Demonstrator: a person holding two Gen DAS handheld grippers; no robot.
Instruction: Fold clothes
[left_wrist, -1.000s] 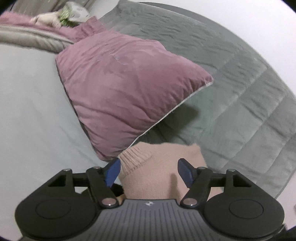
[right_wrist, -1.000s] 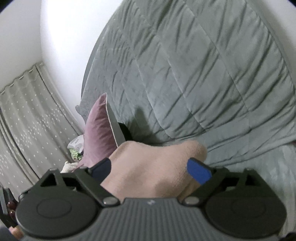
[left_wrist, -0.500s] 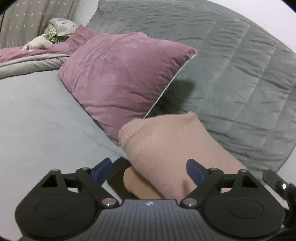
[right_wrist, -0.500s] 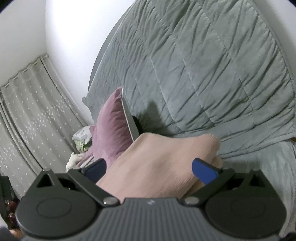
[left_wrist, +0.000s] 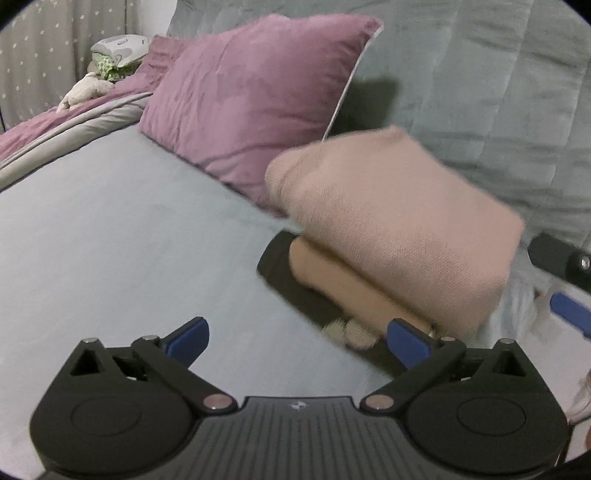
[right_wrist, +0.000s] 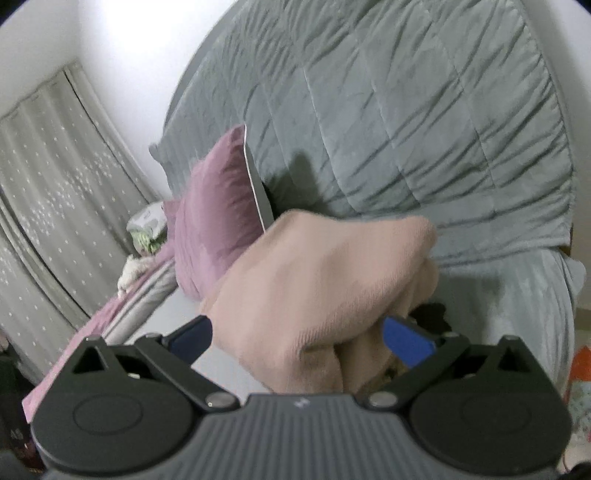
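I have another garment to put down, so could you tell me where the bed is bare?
The grey sheet is bare left of the pile under the pink sweater, below the purple pillow. It is crowded at the pile, by the quilt.

Beige sweater (left_wrist: 399, 221), mauve pillow (left_wrist: 258, 96), grey quilt (right_wrist: 406, 110), white-dotted curtain (right_wrist: 55, 166)

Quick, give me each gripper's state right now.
Left gripper: open, jaws just widened, holding nothing.
Right gripper: open around the folded pink sweater, not gripping.

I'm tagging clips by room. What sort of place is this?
Most likely a bedroom: a bed with a purple pillow against a quilted grey headboard, and curtains beside it.
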